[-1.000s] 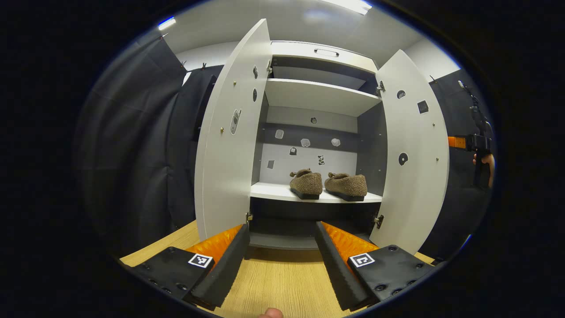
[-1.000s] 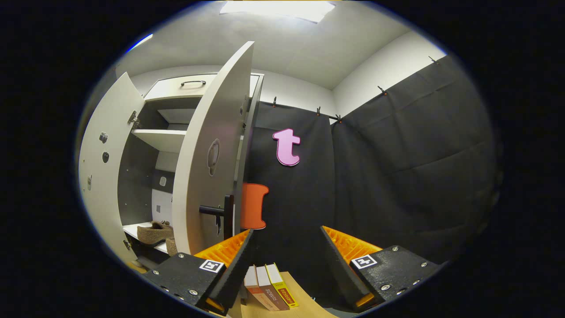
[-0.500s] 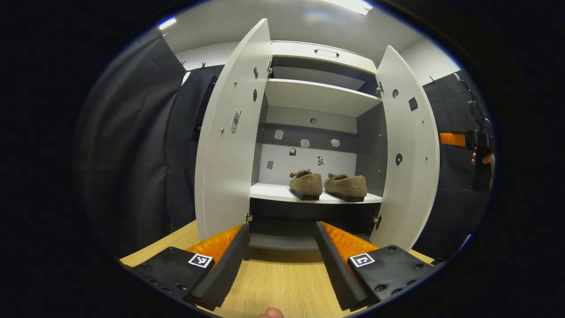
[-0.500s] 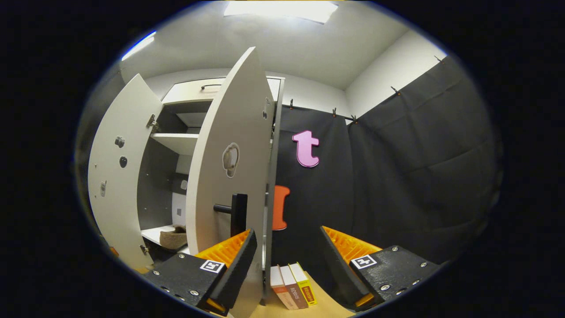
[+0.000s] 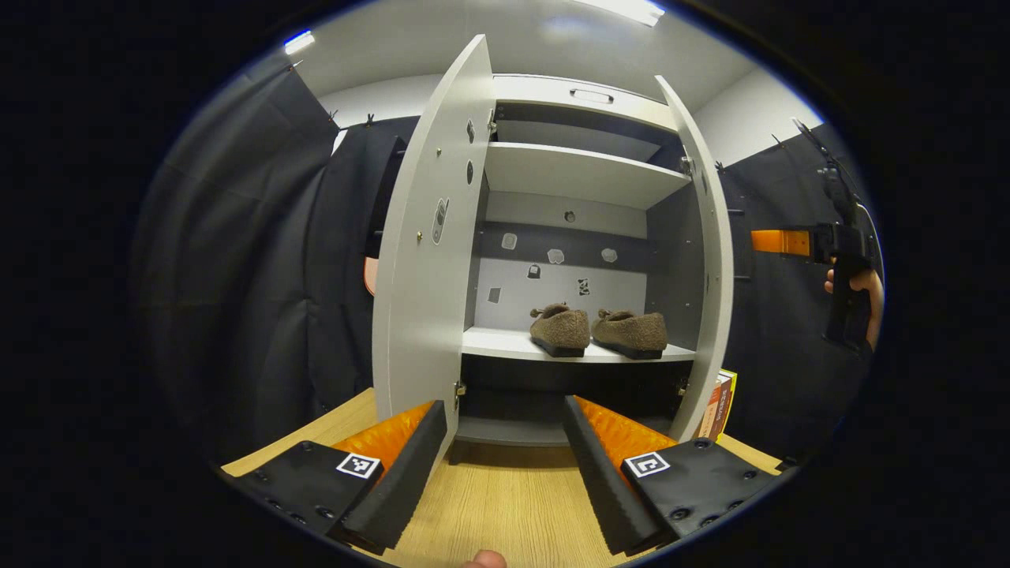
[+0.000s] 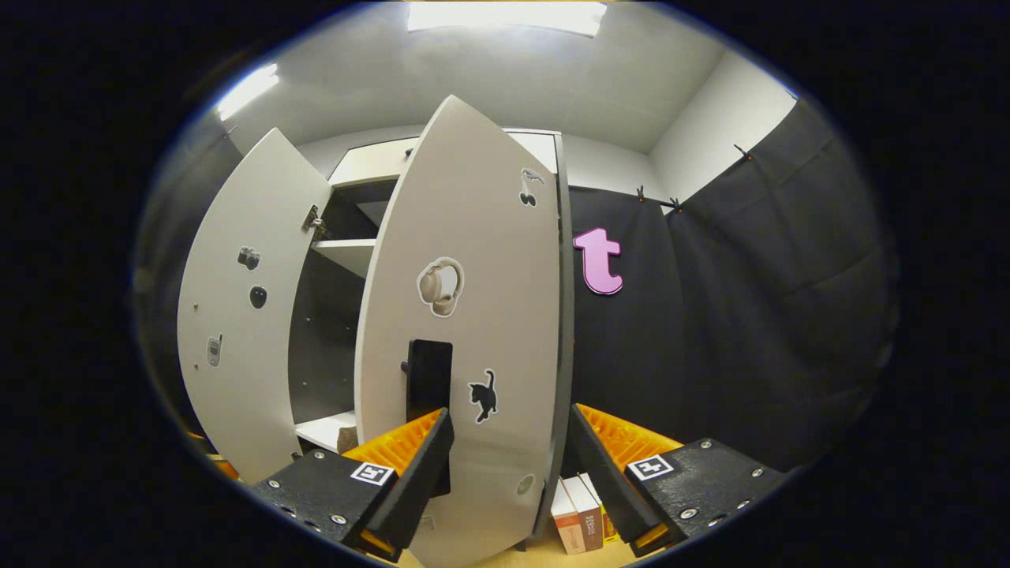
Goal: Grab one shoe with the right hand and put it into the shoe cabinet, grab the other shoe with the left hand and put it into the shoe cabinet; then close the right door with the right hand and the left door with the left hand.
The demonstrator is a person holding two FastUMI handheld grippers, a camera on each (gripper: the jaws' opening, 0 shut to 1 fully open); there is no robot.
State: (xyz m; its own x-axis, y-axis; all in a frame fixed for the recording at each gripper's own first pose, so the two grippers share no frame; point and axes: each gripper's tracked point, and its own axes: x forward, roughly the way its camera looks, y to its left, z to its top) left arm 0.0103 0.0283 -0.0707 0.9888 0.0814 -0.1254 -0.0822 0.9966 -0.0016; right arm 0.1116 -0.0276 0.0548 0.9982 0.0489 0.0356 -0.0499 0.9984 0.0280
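Left gripper view: both shoes (image 5: 600, 331) are sitting shelved at centre frame; we are holding both claws, left (image 5: 505, 465) and right (image 6: 509, 473), agape, with the doors (image 5: 430, 237) remaining unclosed.

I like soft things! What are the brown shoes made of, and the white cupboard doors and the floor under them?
The shoes look like fuzzy brown fleece with dark, probably rubber soles: their surface is nubbly. The left door and right door seem smooth, matte white coated board, flat and evenly coloured. The tabletop looks like pale wood or wood-look laminate, showing fine grain lines.
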